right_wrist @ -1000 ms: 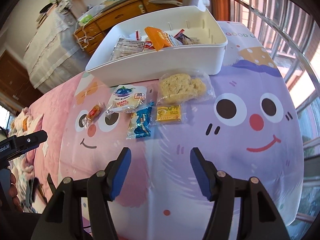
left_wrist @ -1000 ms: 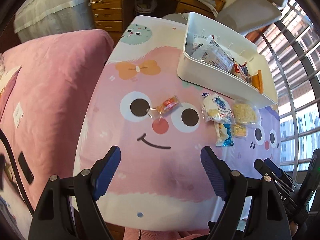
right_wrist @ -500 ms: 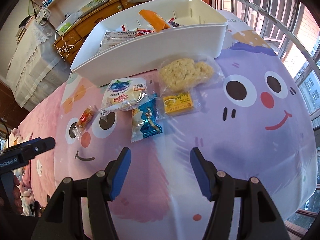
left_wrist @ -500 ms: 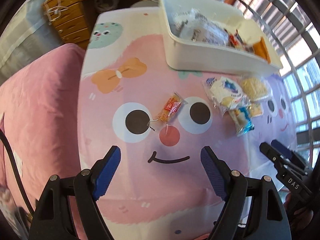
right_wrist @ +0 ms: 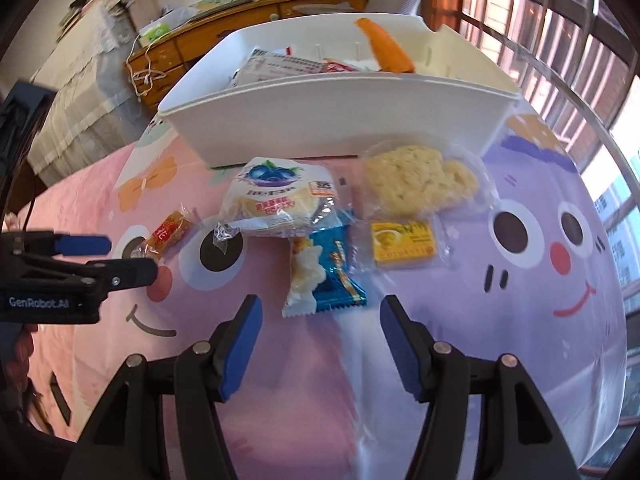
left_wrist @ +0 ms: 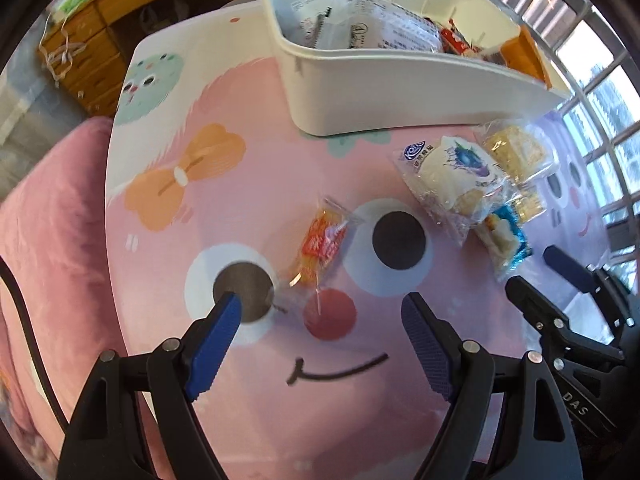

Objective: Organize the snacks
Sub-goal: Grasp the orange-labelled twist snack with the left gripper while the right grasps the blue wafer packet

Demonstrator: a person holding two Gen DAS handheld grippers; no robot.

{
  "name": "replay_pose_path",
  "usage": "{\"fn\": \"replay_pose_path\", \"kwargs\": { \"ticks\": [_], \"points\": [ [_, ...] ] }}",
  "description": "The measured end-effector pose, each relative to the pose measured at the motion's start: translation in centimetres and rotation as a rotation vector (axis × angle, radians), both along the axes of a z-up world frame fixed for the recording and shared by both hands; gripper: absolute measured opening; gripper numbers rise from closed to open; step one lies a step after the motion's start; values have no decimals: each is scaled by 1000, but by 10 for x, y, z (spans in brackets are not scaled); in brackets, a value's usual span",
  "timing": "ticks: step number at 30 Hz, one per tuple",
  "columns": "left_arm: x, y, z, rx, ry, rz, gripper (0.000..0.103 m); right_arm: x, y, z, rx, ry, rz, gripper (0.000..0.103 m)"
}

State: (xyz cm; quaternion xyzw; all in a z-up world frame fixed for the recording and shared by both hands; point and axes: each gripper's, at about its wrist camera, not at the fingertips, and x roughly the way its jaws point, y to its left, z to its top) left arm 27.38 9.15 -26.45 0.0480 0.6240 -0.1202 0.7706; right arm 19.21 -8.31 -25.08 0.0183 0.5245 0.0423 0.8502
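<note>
Task approx. half done, judging by the layout: the white plastic bin (right_wrist: pixel 336 120) at the back of the cartoon-print surface (right_wrist: pixel 520 320) already holds several packets. Five left outside: small orange candy wrapper (left_wrist: pixel 322 242), blueberry bun pack (right_wrist: pixel 276 200), blue snack sachet (right_wrist: pixel 328 276), clear-bagged rice cracker (right_wrist: pixel 416 182), yellow packet (right_wrist: pixel 402 242). Left gripper (left_wrist: pixel 320 308) wide open, empty, near the candy; right gripper (right_wrist: pixel 320 312) wide open, empty, just short of the sachet.

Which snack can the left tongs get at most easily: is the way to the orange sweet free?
Probably yes. The left tongs are open, and the orange sweet lies alone just ahead, apart from the other packets.
</note>
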Motion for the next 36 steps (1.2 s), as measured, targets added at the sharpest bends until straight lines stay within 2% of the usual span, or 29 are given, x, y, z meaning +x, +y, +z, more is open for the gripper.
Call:
{"fn": "replay_pose_path", "kwargs": {
  "ticks": [4, 7, 11, 17, 18, 22, 26, 28, 30, 31, 36],
  "points": [
    [5, -5, -7, 47, -46, -41, 81, 4, 4, -8, -22, -5, 8, 62],
    [9, -6, -11, 42, -71, -70, 81, 8, 5, -11, -33, -11, 0, 62],
    [14, -6, -22, 40, -63, -87, 81, 14, 8, -12, -55, -26, -2, 62],
    [21, -2, -32, 21, -60, -99, 72, 23, 14, -16, -81, -34, -4, 62],
    [20, -2, -31, 14, -69, -97, 67, 23, 14, -16, -82, -37, -3, 62],
    [20, 1, -30, -14, -110, -116, 58, 21, 19, -16, -89, -37, 7, 55],
    [16, 0, -29, -12, -151, -143, 39, 20, 25, -18, -87, -12, 26, 43],
    [13, -1, -27, -15, -156, -152, 34, 21, 26, -19, -71, 3, 19, 41],
    [10, -4, -24, -18, -159, -159, 23, 21, 24, -19, -56, 20, 2, 40],
    [9, -4, -24, -17, -159, -161, 20, 22, 23, -20, -50, 30, -5, 39],
    [4, -6, -23, -27, -154, -177, 20, 23, 20, -17, -22, 54, -10, 36]
  ]
}}
